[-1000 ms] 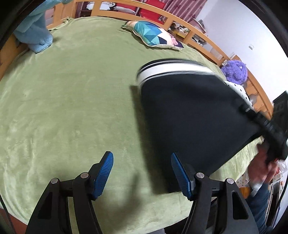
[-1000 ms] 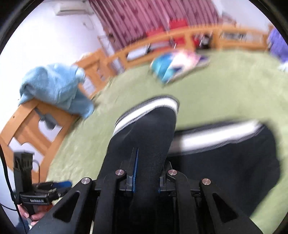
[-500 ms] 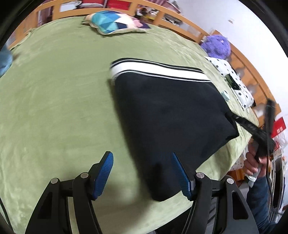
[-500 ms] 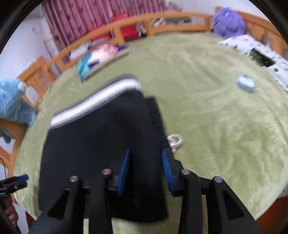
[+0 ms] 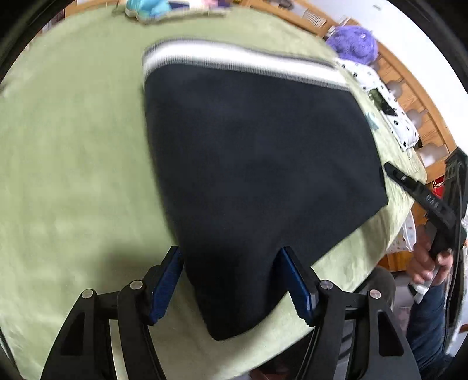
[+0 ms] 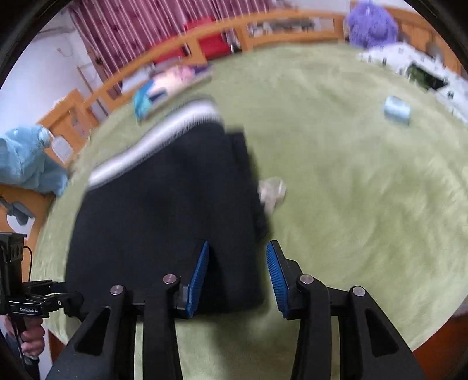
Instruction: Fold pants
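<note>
Black pants (image 5: 257,163) with a white-striped waistband (image 5: 234,62) at the far end lie folded flat on a bed covered by a green blanket (image 5: 73,163). The left claw (image 5: 231,280) is spread wide, its blue pads on either side of the near end of the pants, not gripping. The right claw (image 6: 237,273) is also apart, empty, over the pants' near right edge. A small pale object (image 6: 272,191) lies just right of the pants; a light blue item (image 6: 397,111) sits farther right. A purple plush (image 6: 371,24) rests at the far right corner.
</note>
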A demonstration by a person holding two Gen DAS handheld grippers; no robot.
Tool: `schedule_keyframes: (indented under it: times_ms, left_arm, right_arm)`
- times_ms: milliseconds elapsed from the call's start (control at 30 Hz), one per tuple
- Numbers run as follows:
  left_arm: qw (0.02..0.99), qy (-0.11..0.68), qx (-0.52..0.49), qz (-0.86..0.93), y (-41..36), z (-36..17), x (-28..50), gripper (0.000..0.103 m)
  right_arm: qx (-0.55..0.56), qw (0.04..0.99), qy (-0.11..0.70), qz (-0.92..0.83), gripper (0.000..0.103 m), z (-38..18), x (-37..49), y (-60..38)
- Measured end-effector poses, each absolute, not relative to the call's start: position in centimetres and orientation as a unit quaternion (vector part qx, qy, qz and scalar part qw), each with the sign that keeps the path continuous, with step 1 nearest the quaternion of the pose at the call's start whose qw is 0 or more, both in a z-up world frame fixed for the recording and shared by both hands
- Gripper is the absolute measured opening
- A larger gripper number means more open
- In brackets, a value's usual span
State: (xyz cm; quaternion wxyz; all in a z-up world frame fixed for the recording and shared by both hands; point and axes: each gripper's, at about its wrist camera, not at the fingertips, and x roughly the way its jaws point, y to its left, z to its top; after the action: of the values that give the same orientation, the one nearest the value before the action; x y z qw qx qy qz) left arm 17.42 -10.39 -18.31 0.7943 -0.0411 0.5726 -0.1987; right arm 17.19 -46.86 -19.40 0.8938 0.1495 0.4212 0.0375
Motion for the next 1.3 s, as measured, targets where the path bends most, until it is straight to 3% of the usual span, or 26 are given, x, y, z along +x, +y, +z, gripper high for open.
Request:
schedule_keyframes:
  times_ms: [167,300,367,433,533,633,767,800,833,900,1133,1200,1300]
  left_arm:
    - [0.803,0.561,-0.04,-0.196,-10.0,-16.9,19.4,0.066]
    - [0.808,0.557,-0.051,-0.189,-8.5,-16.9,20.8,0.066]
    - [0.807,0.557,-0.062,-0.184,-8.2,-16.8,21.7,0.066]
    - [0.809,0.555,-0.068,-0.183,-7.9,-16.8,22.2,0.066]
    - [0.816,0.544,-0.083,-0.179,-6.8,-16.8,22.6,0.066]
    - [0.813,0.544,-0.101,-0.18,-6.4,-17.5,23.2,0.064]
    - [0.807,0.551,-0.114,-0.18,-6.6,-18.5,24.1,0.064]
    - [0.807,0.551,-0.115,-0.18,-6.8,-18.6,24.1,0.064]
    - [0.807,0.551,-0.115,-0.181,-6.9,-18.7,24.1,0.064]
    - [0.806,0.551,-0.114,-0.181,-7.0,-18.7,24.1,0.065]
    - [0.805,0.553,-0.115,-0.181,-8.3,-18.4,24.1,0.066]
    - [0.806,0.553,-0.114,-0.179,-8.0,-18.3,24.0,0.066]
    - [0.807,0.552,-0.113,-0.178,-7.6,-18.0,23.7,0.066]
  right_arm:
    - [0.183,0.907,0.377,0.05,0.045,-16.8,21.2,-47.5]
    - [0.19,0.9,0.388,0.052,0.045,-18.3,25.7,-46.5]
    - [0.182,0.887,0.419,0.072,0.024,-20.2,28.3,-45.6]
    - [0.156,0.894,0.413,0.069,0.011,-20.4,28.6,-45.4]
    - [0.223,0.894,0.387,0.017,0.0,-19.5,27.7,-49.8]
    - [0.246,0.873,0.422,0.0,0.0,-21.5,27.2,-51.9]
    - [0.225,0.879,0.42,0.014,0.005,-21.0,25.1,-51.7]
    - [0.223,0.881,0.416,0.022,0.011,-20.6,24.5,-51.5]
    - [0.224,0.882,0.413,0.034,0.028,-20.2,24.2,-51.2]
    - [0.227,0.887,0.398,0.055,0.048,-19.4,23.6,-50.6]
    - [0.209,0.887,0.405,0.075,0.051,-19.9,27.3,-46.8]
    - [0.198,0.877,0.431,0.082,0.019,-21.3,28.7,-45.4]
    - [0.158,0.902,0.393,0.087,0.009,-19.1,27.7,-44.6]
